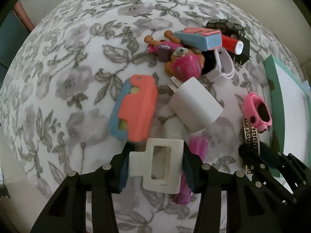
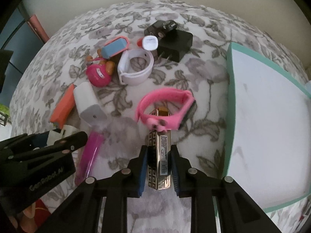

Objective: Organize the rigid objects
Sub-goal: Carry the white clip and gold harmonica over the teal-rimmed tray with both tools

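Observation:
My left gripper (image 1: 155,165) is shut on a white plastic clip (image 1: 157,165), held just above the floral cloth. A magenta tube (image 1: 194,165) lies under it. My right gripper (image 2: 159,165) is shut on a gold and black patterned box (image 2: 159,161); a pink band (image 2: 165,110) rests against the box's far end. In the left wrist view the right gripper (image 1: 258,155) sits at the right with the box (image 1: 250,134) and pink band (image 1: 256,110). A white charger (image 1: 194,104) and a coral and blue case (image 1: 136,108) lie ahead.
A teal-rimmed white tray (image 2: 262,116) stands at the right, also in the left wrist view (image 1: 287,104). Farther back lie a pink toy figure (image 1: 180,60), a white strap (image 2: 134,68), a black adapter (image 2: 175,44), a red torch (image 1: 232,43) and another blue and coral case (image 1: 202,37).

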Available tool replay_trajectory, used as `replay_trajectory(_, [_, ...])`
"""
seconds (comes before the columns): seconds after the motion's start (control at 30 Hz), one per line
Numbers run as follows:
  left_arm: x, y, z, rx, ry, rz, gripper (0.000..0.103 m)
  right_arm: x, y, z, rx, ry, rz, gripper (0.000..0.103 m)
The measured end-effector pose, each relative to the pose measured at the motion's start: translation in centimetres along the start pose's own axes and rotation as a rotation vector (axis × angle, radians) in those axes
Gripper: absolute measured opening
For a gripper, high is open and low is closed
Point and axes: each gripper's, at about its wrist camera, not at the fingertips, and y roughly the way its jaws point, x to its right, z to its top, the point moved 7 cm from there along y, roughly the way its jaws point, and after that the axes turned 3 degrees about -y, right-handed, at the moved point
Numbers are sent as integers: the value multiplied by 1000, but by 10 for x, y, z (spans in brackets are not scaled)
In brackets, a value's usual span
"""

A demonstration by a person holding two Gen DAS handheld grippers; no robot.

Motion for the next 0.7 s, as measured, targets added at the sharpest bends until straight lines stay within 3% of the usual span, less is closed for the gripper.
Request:
replay_trajectory(0.3, [8, 0, -4, 15, 24, 35, 49, 1, -5, -19, -26, 17, 3, 24])
replay_trajectory(0.7, [23, -25, -10, 41, 47, -18, 49, 11, -17, -29, -31, 75, 59, 23])
